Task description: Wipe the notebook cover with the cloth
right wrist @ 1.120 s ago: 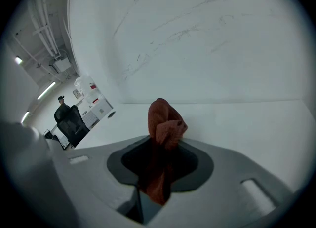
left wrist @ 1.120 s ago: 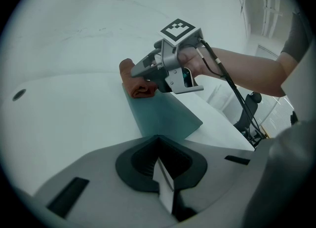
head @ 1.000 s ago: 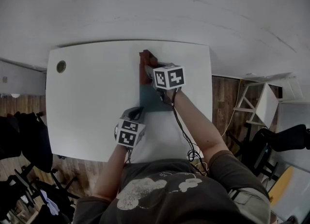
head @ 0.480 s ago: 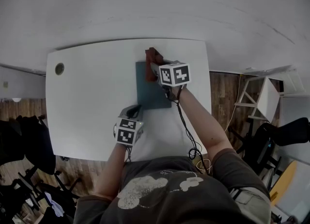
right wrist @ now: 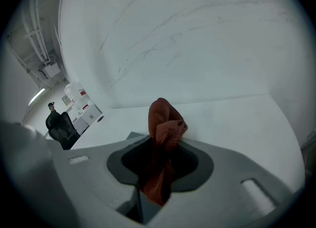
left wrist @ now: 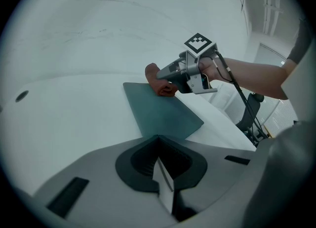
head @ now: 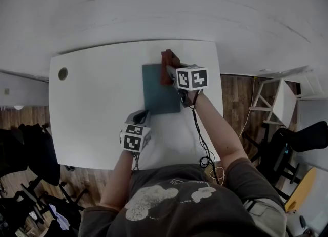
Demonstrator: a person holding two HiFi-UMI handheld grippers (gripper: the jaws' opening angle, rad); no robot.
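Head view
Table (head: 92, 107): white, with a round hole at its 10 o'clock corner.
Notebook (head: 159, 95): dark teal, lying flat on the table, toward 2 o'clock from the table's middle.
Cloth (head: 167, 62): rust-red and bunched, at the notebook's 1 o'clock corner and reaching past its far edge.
Right gripper (head: 168, 74): comes in from 4 o'clock, tips at the cloth.
Left gripper (head: 145, 114): over bare table just off the notebook's 7 o'clock corner, pointing toward 1 o'clock.

Left gripper view
Left tongs: pressed together, with nothing between them.
Notebook: straight ahead at 12 o'clock, apart from the tips.
Cloth: at the notebook's far edge, seemingly touching the cover.
Right gripper: reaches in from 2 o'clock, with a forearm (left wrist: 252, 74) behind it.

Right gripper view
Right tongs: pinching the cloth, which stands up in a twisted bunch toward 12 o'clock.
Notebook: only a corner shows, at 10 o'clock beside the jaws.
Chair (right wrist: 61, 126): black, at 9 o'clock, well beyond the table.
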